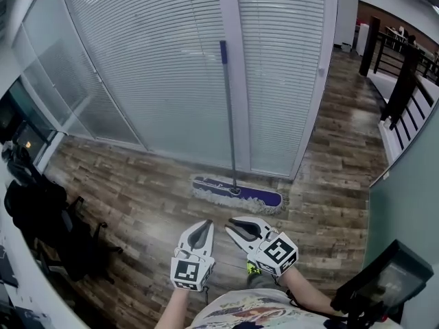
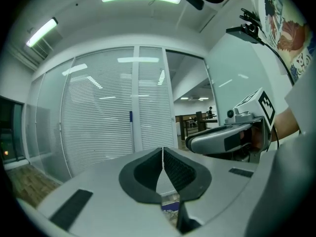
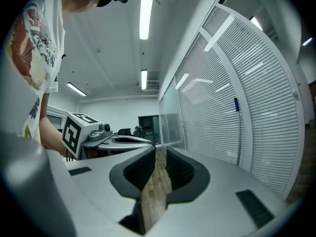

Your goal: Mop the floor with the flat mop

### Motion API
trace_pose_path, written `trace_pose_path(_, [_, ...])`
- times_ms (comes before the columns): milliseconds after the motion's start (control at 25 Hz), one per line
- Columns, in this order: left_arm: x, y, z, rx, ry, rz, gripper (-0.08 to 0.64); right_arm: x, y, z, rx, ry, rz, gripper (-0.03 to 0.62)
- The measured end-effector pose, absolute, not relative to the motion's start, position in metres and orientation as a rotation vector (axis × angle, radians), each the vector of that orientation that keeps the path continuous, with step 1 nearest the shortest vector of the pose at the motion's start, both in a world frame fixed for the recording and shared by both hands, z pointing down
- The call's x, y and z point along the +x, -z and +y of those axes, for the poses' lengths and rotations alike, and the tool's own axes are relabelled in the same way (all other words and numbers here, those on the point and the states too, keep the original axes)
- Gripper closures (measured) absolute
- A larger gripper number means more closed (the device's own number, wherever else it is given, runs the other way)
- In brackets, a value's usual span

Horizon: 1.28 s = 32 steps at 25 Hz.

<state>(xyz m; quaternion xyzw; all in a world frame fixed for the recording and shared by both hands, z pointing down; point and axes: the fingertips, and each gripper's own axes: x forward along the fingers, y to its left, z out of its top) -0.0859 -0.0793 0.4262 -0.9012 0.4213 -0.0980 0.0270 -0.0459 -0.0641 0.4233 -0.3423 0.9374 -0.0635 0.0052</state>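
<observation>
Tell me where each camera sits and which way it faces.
Head view: on the head, looking steeply down at the floor and flat mop; left gripper and right gripper show.
Left gripper view: on that gripper, facing the blinds; its shut fingers show.
Right gripper view: on that gripper, looking along the blinds; shut fingers show.
Shared: the mop handle.

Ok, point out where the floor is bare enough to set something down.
Bare wood floor lies between the flat mop head and the black chair; more runs right of the blinds wall toward the black railing. The left edge, around the chair, is crowded.
</observation>
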Motion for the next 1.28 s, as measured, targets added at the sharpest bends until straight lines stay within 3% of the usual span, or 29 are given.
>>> trace_pose_path(480, [-0.009,-0.432,-0.21,-2.844,0.383,1.231,0.54,0.017,-0.41,-0.205,-1.062,0.214,2.892,0.532])
trace_pose_path(760, [0.002,-0.431,-0.265,-2.835,0.356,1.235,0.483,0.023,-0.405,-0.262,-1.064,0.183,2.906,0.531])
trace_pose_path(1120, [0.005,-0.443,-0.379,-2.862,0.341,1.158,0.472,0.02,-0.414,-0.381,-1.218,0.167,2.924,0.527])
trace_pose_path(1280, [0.013,-0.442,-0.458,-2.923,0.309,1.069,0.422,0.022,-0.412,-0.462,-1.314,0.186,2.906,0.443])
